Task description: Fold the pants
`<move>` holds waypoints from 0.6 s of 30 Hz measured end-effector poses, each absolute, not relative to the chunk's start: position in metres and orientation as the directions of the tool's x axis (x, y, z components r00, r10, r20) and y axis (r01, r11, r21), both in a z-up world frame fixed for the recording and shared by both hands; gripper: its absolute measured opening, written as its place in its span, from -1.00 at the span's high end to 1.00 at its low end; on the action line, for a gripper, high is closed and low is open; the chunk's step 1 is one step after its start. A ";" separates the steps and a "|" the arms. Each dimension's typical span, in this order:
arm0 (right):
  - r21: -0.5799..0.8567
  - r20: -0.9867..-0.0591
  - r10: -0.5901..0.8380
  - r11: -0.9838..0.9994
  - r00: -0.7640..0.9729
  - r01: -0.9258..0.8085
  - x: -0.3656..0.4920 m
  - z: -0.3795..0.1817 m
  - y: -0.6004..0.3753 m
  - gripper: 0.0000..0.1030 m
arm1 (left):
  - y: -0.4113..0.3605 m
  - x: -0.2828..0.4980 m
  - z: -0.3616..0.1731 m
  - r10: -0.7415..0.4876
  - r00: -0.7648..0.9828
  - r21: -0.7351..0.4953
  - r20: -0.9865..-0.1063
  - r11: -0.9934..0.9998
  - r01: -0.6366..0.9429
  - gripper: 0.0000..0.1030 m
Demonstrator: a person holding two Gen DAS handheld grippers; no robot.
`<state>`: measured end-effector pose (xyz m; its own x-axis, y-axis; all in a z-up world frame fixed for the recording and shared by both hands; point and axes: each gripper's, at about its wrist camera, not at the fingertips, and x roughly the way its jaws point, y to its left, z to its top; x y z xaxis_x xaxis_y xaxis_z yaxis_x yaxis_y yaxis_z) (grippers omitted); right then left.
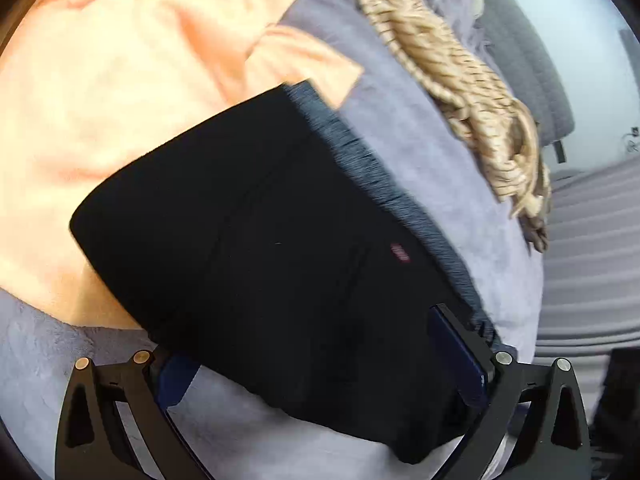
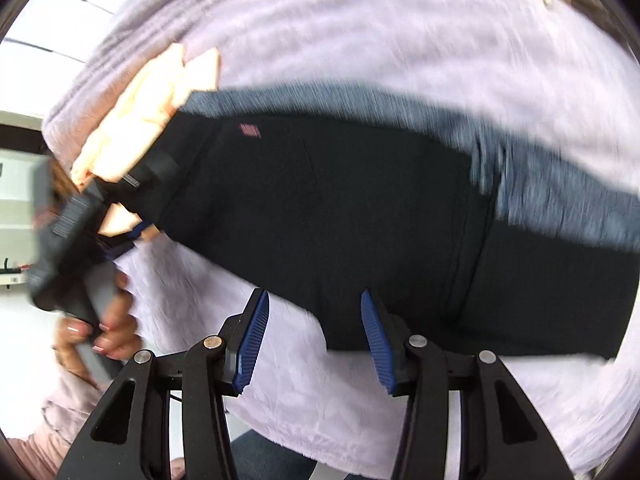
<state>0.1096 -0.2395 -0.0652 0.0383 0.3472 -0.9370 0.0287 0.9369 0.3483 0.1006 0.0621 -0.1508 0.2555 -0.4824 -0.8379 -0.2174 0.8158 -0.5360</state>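
Pants [image 1: 256, 240], black and folded, lie on a lilac blanket [image 1: 460, 152] between the spread jaws of the left gripper [image 1: 324, 364]; the right gripper [image 2: 314, 340] hovers half-open at their near edge, an orange garment [image 1: 120, 80] beyond.

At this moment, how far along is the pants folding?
Done: the black pants lie doubled into a compact block on the lilac blanket. In hand: the left gripper straddles one end, while the right gripper hangs open at the edge. Left: probably a last fold or smoothing.
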 end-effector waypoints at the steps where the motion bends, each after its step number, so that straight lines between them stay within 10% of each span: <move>1: 0.350 -0.935 0.349 0.937 0.055 0.005 0.120 -0.056 -0.238 -0.01 | 0.064 0.101 -0.157 -0.473 0.247 -0.525 -0.846 0.820 -0.228 -0.99; 6: 0.373 -0.921 0.381 0.923 0.085 -0.097 0.167 -0.028 -0.226 -0.01 | 0.059 0.101 -0.163 -0.358 0.234 -0.404 -0.904 0.893 -0.197 -0.09; 18: 0.456 -0.890 0.443 0.857 -0.107 -0.239 0.247 -0.029 -0.135 -0.13 | -0.040 0.061 -0.134 0.136 0.517 0.297 -0.845 0.923 0.244 0.12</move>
